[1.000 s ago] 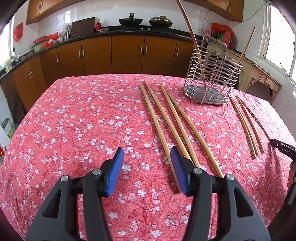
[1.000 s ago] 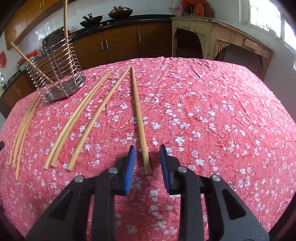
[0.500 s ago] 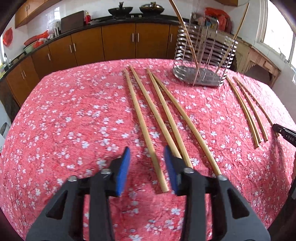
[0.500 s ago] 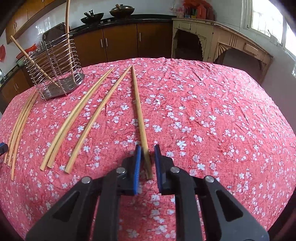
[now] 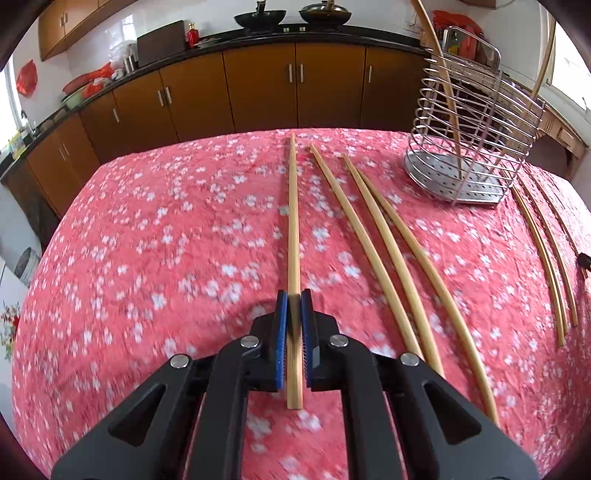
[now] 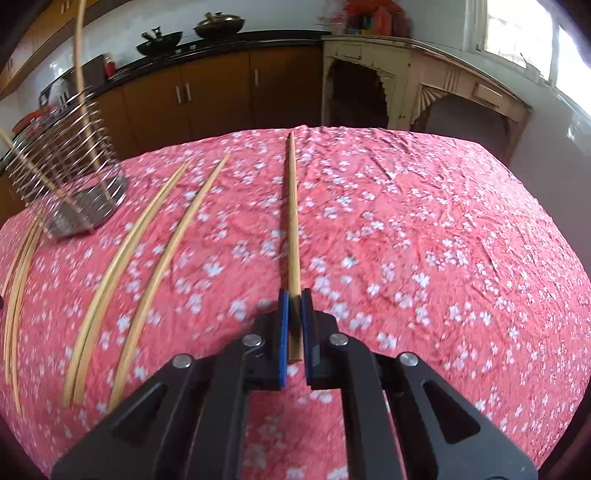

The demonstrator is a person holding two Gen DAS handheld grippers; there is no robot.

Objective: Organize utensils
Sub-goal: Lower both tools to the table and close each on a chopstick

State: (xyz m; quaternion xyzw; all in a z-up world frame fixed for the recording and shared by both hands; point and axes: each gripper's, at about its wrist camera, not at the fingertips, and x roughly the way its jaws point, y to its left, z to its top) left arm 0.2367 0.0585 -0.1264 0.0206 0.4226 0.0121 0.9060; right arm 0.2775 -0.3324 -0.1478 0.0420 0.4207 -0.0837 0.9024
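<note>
No lettering is legible anywhere. A wire utensil rack (image 5: 476,136) holding two bamboo chopsticks stands on the floral tablecloth (image 5: 166,229), with loose chopsticks (image 5: 388,251) beside it. The left gripper (image 5: 294,301) pinches one chopstick (image 5: 293,221); the right gripper (image 6: 294,301) pinches another chopstick (image 6: 293,221), each stick lying forward over the cloth.

Brown wooden cabinets (image 5: 258,88) under a black countertop (image 5: 229,37); white tiled wall (image 5: 110,33); bright window (image 6: 517,29) behind a cream sideboard (image 6: 406,74).
</note>
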